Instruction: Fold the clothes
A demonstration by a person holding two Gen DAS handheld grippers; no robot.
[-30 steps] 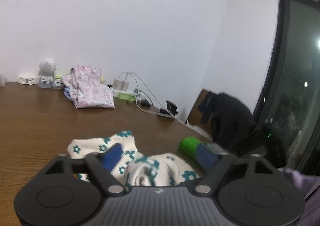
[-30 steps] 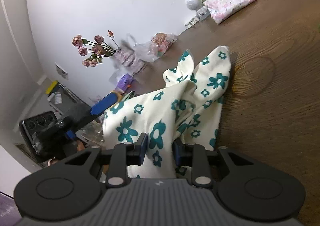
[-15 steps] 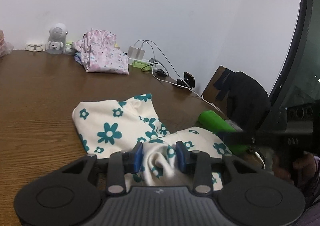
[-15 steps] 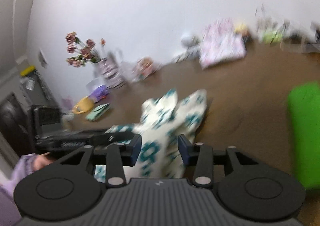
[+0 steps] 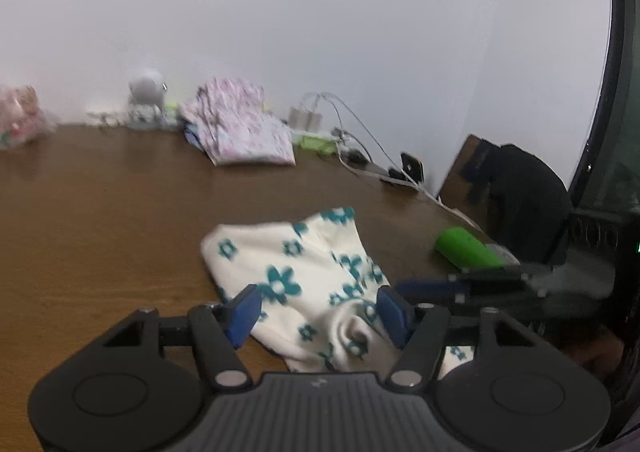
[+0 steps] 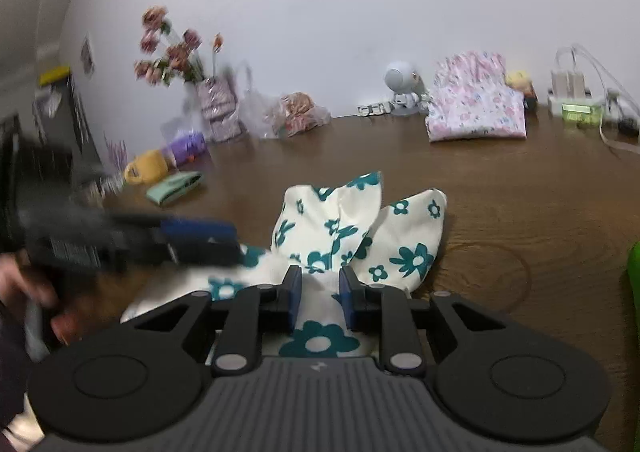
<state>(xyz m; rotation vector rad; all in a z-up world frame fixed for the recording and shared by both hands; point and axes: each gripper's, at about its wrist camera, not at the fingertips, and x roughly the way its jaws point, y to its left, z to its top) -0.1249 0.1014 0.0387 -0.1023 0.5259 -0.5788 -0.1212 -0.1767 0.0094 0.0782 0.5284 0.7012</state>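
Since a second ago the right claw has levelled, closing on the soft floral garment's near edge; left claw opening around a bunched fold.

Bare wooden table around floral garment, clutter along wall, green cylinder right

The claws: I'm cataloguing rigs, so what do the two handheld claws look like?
Both the left claw and the right claw are matte black plastic, with a ribbed grey centre, round discs at each side, silver pivot screws and blue finger pads. No cables show.
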